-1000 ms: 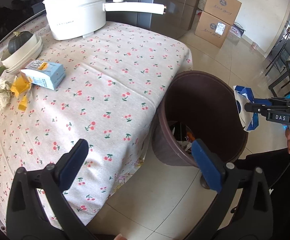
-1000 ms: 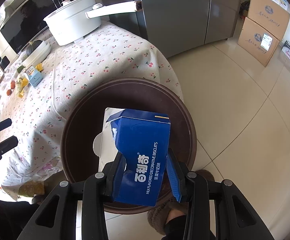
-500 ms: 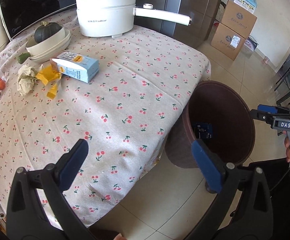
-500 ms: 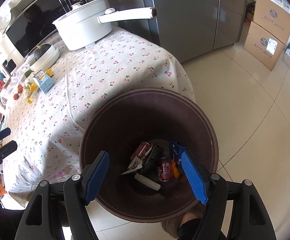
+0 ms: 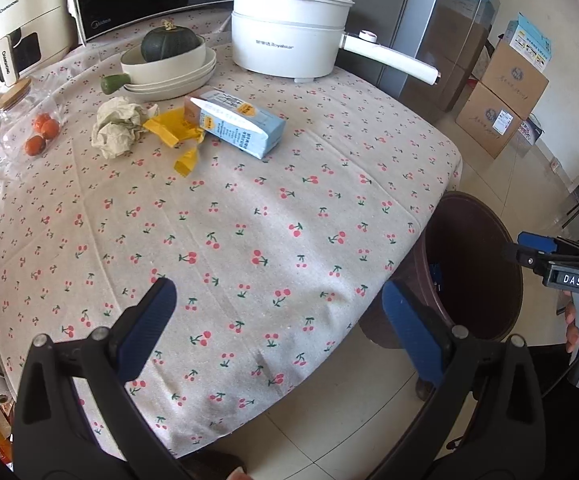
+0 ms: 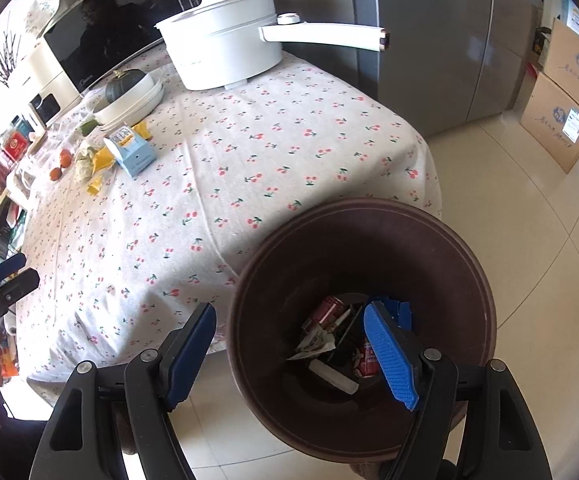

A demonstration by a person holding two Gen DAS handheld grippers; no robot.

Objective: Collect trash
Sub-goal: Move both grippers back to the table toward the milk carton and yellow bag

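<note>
Fingers of the right gripper (image 6: pixel 289 356) spread wide, nothing between them, poised over the near rim of the brown trash bin (image 6: pixel 485 292). Bin stands on the floor tiles just beside the corner of the table (image 5: pixel 249 240); inside it lie a blue biscuit box (image 6: pixel 399 310), a red can (image 6: pixel 325 310) and other scraps. Left gripper (image 5: pixel 277 316) also spread and empty, over the near edge of the cherry-print tablecloth.

Remaining trash sits at the far left part of the table: a light-blue milk carton (image 5: pixel 237 124) on its side, yellow wrapper scraps (image 5: pixel 173 132) touching its end, a crumpled paper ball (image 5: pixel 117 126) just beside those.

Judgement: step in hand is the reach for the next piece. Carton looks the easiest target; rigid, flat faces. Approach across its narrow width, fingers straddling the long sides, and close squarely so it does not pivot. Wrapper and paper are limp; pinch low against the cloth, avoid catching the cloth itself.

Not trash, keep clear: stacked plates with a green squash (image 5: pixel 171 42), white electric pot (image 5: pixel 289 36) with its long handle, glass jar of small tomatoes (image 5: pixel 29 128).
</note>
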